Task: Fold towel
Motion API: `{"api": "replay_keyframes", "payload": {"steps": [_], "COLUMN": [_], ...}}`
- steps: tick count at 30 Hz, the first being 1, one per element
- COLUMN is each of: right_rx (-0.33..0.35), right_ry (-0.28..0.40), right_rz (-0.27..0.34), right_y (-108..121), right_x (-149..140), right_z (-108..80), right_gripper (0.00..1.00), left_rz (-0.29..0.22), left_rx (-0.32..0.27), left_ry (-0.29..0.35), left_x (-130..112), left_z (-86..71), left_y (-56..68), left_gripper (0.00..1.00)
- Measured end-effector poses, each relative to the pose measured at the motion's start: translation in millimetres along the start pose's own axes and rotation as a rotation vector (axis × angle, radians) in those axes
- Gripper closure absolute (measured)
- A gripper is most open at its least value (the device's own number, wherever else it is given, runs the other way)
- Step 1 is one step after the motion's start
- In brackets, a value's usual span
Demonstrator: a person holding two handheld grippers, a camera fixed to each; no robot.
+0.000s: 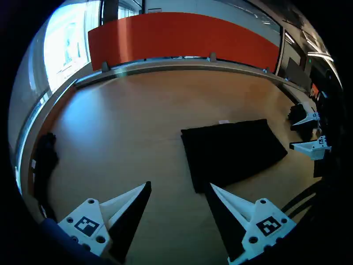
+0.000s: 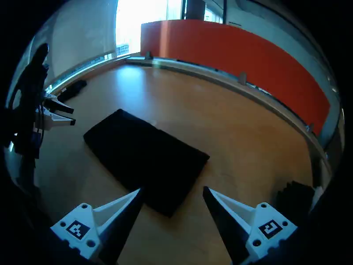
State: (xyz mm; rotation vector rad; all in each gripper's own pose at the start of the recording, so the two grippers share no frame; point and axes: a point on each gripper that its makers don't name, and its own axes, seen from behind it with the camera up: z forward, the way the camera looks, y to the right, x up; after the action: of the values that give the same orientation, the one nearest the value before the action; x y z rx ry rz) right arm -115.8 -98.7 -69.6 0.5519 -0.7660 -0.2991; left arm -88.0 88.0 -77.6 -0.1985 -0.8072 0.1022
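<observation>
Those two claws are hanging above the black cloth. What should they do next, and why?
Probably lower the right gripper and pinch the near corner of the towel: it lies flat on the table, that corner sits between the open jaws, and the left gripper is open too.

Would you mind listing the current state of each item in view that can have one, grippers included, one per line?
towel: lying flat on the table as a neat dark rectangle, apparently folded, gripped by nothing
left gripper: open, holding nothing, pointed at the towel's near edge
right gripper: open, holding nothing, pointed at the towel's near corner
</observation>
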Motion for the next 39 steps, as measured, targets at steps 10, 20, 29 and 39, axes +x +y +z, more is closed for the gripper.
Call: {"api": "replay_keyframes", "payload": {"steps": [10,20,29,39], "right_rx": [0.058,0.087,0.109,0.112], "right_ry": [-0.05,-0.13,-0.18,-0.185], "right_rz": [-0.032,-0.072,-0.064,-0.078], "right_y": [-4,-2,-1,2], "right_x": [-15,-42,-57,-58], "right_z": [4.1,5.4,6.4,6.5], "right_gripper": [0.16,0.32,0.51,0.75], "left_rz": [-0.029,-0.05,-0.061,-0.061], "left_rx": [0.019,0.036,0.042,0.038], "left_ry": [-0.011,-0.021,-0.024,-0.028], "left_x": [-20,-35,-41,-44], "left_z": [-16.8,-29.3,-33.9,-34.1], "left_y": [-5.7,-13.9,-18.9,-18.0], "left_gripper": [0.13,0.13,0.12,0.12]}}
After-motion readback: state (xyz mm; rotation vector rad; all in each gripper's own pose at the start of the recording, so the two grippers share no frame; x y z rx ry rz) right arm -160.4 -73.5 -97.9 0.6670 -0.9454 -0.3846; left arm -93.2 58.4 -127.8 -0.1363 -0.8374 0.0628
